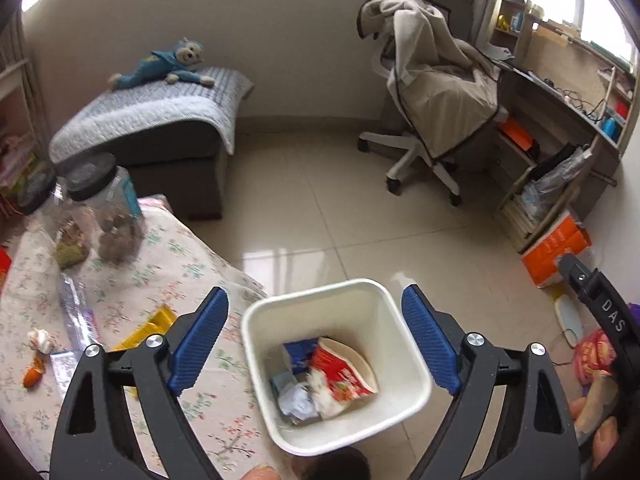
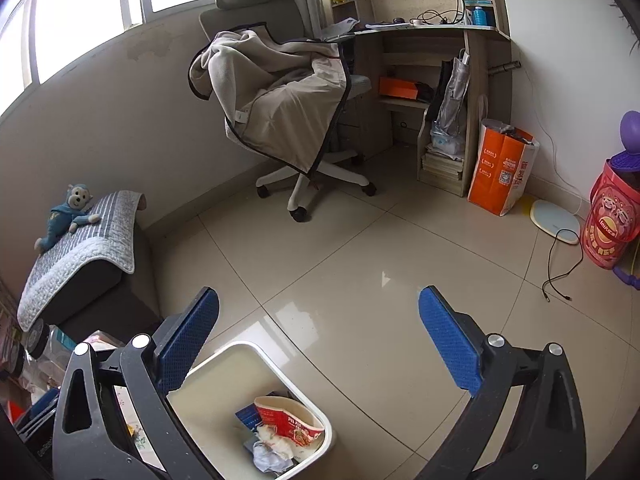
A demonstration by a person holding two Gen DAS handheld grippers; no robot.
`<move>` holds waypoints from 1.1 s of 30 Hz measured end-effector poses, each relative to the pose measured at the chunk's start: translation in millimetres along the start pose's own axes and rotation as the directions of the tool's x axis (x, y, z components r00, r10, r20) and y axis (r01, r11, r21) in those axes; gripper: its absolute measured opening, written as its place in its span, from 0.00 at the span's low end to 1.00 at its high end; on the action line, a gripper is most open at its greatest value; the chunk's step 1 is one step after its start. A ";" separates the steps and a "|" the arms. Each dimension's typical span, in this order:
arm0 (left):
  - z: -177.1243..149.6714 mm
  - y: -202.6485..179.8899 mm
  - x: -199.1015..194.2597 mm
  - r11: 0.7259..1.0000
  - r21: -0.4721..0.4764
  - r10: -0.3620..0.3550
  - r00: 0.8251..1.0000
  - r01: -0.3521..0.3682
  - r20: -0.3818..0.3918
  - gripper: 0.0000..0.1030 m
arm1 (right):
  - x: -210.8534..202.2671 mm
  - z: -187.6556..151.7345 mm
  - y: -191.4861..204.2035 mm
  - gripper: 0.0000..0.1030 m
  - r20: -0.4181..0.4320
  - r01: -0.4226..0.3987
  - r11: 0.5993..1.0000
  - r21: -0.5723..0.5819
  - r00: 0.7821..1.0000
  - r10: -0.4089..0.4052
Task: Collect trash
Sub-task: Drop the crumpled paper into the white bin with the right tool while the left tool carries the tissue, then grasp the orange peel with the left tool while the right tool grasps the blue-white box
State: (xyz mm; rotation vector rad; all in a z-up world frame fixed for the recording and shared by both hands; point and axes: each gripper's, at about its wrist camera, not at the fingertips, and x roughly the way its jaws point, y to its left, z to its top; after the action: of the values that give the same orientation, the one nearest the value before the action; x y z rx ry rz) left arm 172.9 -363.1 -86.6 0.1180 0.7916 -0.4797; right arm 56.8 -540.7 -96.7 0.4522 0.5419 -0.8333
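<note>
A white bin (image 1: 404, 364) stands on the tiled floor beside a table with a flowered cloth (image 1: 208, 396). In it lie a red paper cup (image 1: 344, 368), a blue carton (image 1: 298, 354) and crumpled paper (image 1: 298, 400). My left gripper (image 1: 316, 336) is open and empty, hanging over the bin. My right gripper (image 2: 320, 340) is open and empty over the floor; the bin (image 2: 216, 404) with the red cup (image 2: 290, 422) sits at its lower left. On the cloth lie a yellow wrapper (image 1: 150, 326), a clear wrapper (image 1: 76, 308), an orange peel (image 1: 33, 376) and a white scrap (image 1: 40, 339).
Two black-lidded jars (image 1: 106, 208) stand at the table's far side. A sofa with a blue toy monkey (image 1: 168, 65), a blanket-draped office chair (image 2: 288, 120), a desk (image 2: 432, 32), an orange bag (image 2: 498, 168), a red bucket (image 2: 610, 220) and a black cable (image 2: 560, 268) surround the floor.
</note>
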 end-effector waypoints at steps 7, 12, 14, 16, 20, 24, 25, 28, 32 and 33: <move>-5.1 26.9 -23.8 0.968 -0.001 0.248 0.952 -0.252 0.178 0.93 | -13.9 -16.6 50.6 0.93 0.028 -0.010 0.987 -0.160 1.000 0.015; -13.5 53.5 -33.4 0.935 -0.007 0.348 0.912 -0.355 0.217 0.93 | -24.1 -32.0 89.3 0.93 0.019 -0.055 0.967 -0.247 0.998 0.062; -16.6 68.3 -36.1 0.925 -0.034 0.378 0.902 -0.379 0.210 0.93 | -28.7 -38.9 105.8 0.93 0.018 -0.071 0.955 -0.288 0.997 0.080; -18.9 85.8 -37.7 0.916 -0.059 0.401 0.895 -0.398 0.194 0.93 | -33.6 -46.7 121.4 0.93 0.019 -0.084 0.942 -0.324 0.995 0.095; -25.5 117.0 -38.8 0.898 -0.098 0.440 0.885 -0.429 0.155 0.93 | -42.4 -60.0 147.3 0.93 0.015 -0.110 0.921 -0.374 0.992 0.125; -33.7 143.1 -43.3 0.881 -0.121 0.472 0.871 -0.458 0.138 0.93 | -46.1 -72.7 173.8 0.93 -0.005 -0.135 0.897 -0.421 0.989 0.147; -35.7 149.1 -43.9 0.877 -0.126 0.479 0.868 -0.465 0.133 0.93 | -47.6 -76.3 180.6 0.93 -0.010 -0.143 0.890 -0.433 0.988 0.154; -41.8 166.4 -45.3 0.860 -0.140 0.506 0.854 -0.490 0.117 0.93 | -53.0 -88.3 200.2 0.93 -0.021 -0.165 0.866 -0.472 0.984 0.176; -52.7 194.7 -45.0 0.832 -0.153 0.549 0.833 -0.534 0.078 0.93 | -59.9 -105.4 224.9 0.93 -0.038 -0.189 0.829 -0.527 0.979 0.199; -56.3 202.4 -43.7 0.822 -0.152 0.562 0.825 -0.548 0.065 0.93 | -61.4 -109.1 230.7 0.93 -0.043 -0.196 0.819 -0.539 0.978 0.205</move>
State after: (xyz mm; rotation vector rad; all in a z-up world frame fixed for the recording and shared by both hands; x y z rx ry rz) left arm 202.1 -151.8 -110.4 0.1962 0.6408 0.1242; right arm 175.2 -306.6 -106.0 -0.0246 0.6728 -0.4469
